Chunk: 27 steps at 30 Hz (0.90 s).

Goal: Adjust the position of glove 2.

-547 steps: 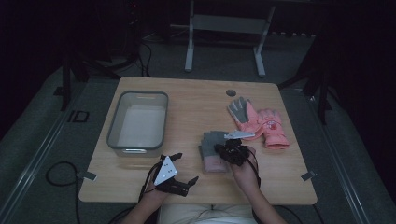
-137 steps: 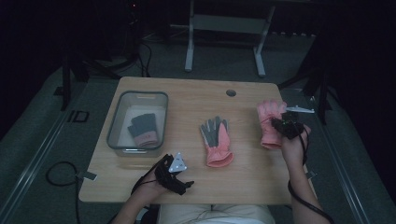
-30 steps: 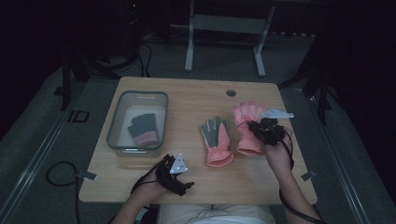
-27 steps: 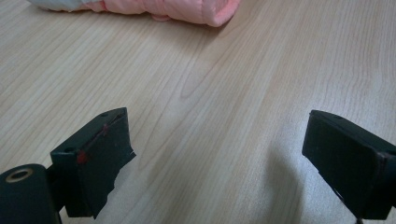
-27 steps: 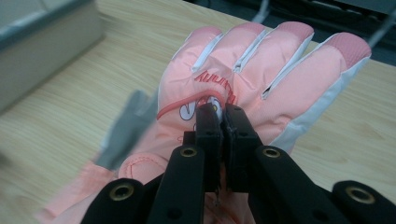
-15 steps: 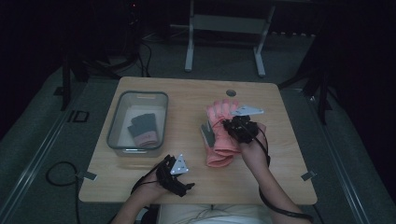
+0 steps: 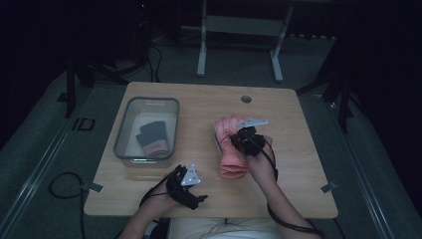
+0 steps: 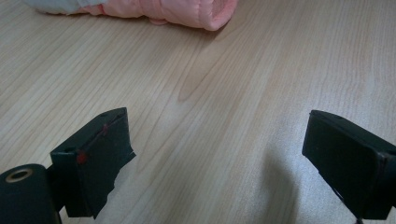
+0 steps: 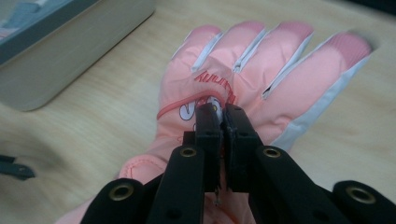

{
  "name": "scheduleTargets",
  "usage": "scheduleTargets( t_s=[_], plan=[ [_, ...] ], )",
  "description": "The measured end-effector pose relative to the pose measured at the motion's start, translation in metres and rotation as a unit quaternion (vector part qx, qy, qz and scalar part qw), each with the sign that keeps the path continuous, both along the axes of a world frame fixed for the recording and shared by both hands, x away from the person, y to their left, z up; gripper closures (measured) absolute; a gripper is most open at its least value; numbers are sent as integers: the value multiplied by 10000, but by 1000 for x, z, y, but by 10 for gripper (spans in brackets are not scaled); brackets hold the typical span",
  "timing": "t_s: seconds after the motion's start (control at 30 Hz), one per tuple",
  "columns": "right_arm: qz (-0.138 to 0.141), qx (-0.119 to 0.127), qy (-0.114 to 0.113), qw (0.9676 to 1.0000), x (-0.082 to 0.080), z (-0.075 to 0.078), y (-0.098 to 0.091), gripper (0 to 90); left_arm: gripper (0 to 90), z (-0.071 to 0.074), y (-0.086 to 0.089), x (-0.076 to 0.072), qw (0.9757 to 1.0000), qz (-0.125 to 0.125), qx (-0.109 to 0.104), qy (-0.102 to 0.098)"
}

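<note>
The right gripper (image 9: 223,116) pinches the back of the pink glove (image 9: 243,74) with its jaws shut tight, over the middle of the table (image 7: 298,164), and the grey bin (image 7: 147,130) sits off to its left side

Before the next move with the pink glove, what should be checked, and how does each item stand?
1. Right gripper shut on the pink glove: ok, jaws pinch the fabric on the back of the glove.
2. Glove hanging free of the second glove under it: cannot tell.
3. Room in the bin: ok, one glove lies inside, floor space left.
4. Path to the bin across the table: ok, bare wood between.
5. Left gripper out of the way: ok, open, nothing between its jaws, near the table's front edge.
</note>
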State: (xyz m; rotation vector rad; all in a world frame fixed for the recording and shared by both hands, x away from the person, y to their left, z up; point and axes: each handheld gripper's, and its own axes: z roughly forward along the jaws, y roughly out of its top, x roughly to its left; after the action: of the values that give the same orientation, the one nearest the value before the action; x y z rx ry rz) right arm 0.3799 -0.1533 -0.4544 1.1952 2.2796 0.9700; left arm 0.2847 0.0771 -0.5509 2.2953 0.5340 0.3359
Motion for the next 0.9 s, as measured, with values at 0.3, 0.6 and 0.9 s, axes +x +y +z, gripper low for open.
scheduleTargets(
  t_s=[0.3,0.6,0.9],
  plan=[
    [-193,-28,244,9995,9,-27,0,851,76,0,-1,-1,10000,-11,5,16],
    [-161,137,295,9993,9,-42,0,801,76,1,-1,-1,10000,-20,-29,58],
    [116,271,-22,9996,6,-9,-9,613,76,8,-2,-3,9999,-20,-129,31]
  ],
)
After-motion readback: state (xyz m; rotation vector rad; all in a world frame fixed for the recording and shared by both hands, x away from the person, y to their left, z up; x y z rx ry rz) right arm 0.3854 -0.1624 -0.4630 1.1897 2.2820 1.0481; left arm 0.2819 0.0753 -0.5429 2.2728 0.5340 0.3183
